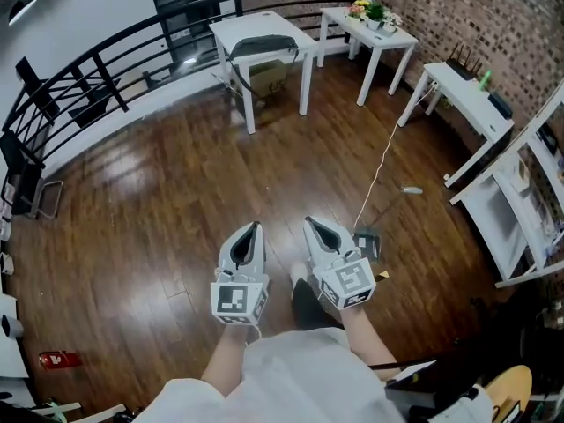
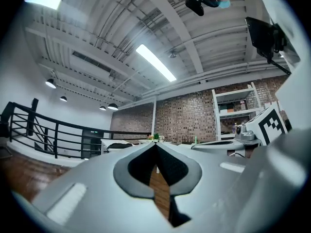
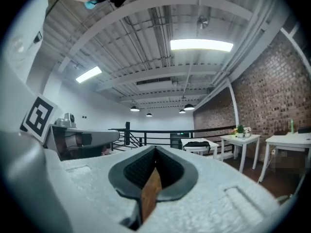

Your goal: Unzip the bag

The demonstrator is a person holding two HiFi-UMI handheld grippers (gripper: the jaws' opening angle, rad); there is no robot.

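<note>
Forearms (image 1: 231, 359) sit low in the head view, side by side over the wood floor (image 1: 159, 192). Left hand-held gripper (image 1: 255, 229): jaws together, nothing between them. Right hand-held gripper (image 1: 310, 224): same, closed and empty. Dark bag (image 1: 262, 46) lies on the white table (image 1: 256, 23) by the railing (image 1: 106, 60), well apart from both. Flowers (image 1: 370, 11) stand on the next table right.

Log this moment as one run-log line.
left gripper: shut, empty | right gripper: shut, empty | bag: on far white table, untouched

Two grippers (image 1: 255, 227) (image 1: 309, 223), three white tables (image 1: 251, 25) (image 1: 398, 39) (image 1: 465, 91), one bag (image 1: 263, 46), one flowerpot (image 1: 375, 15).
</note>
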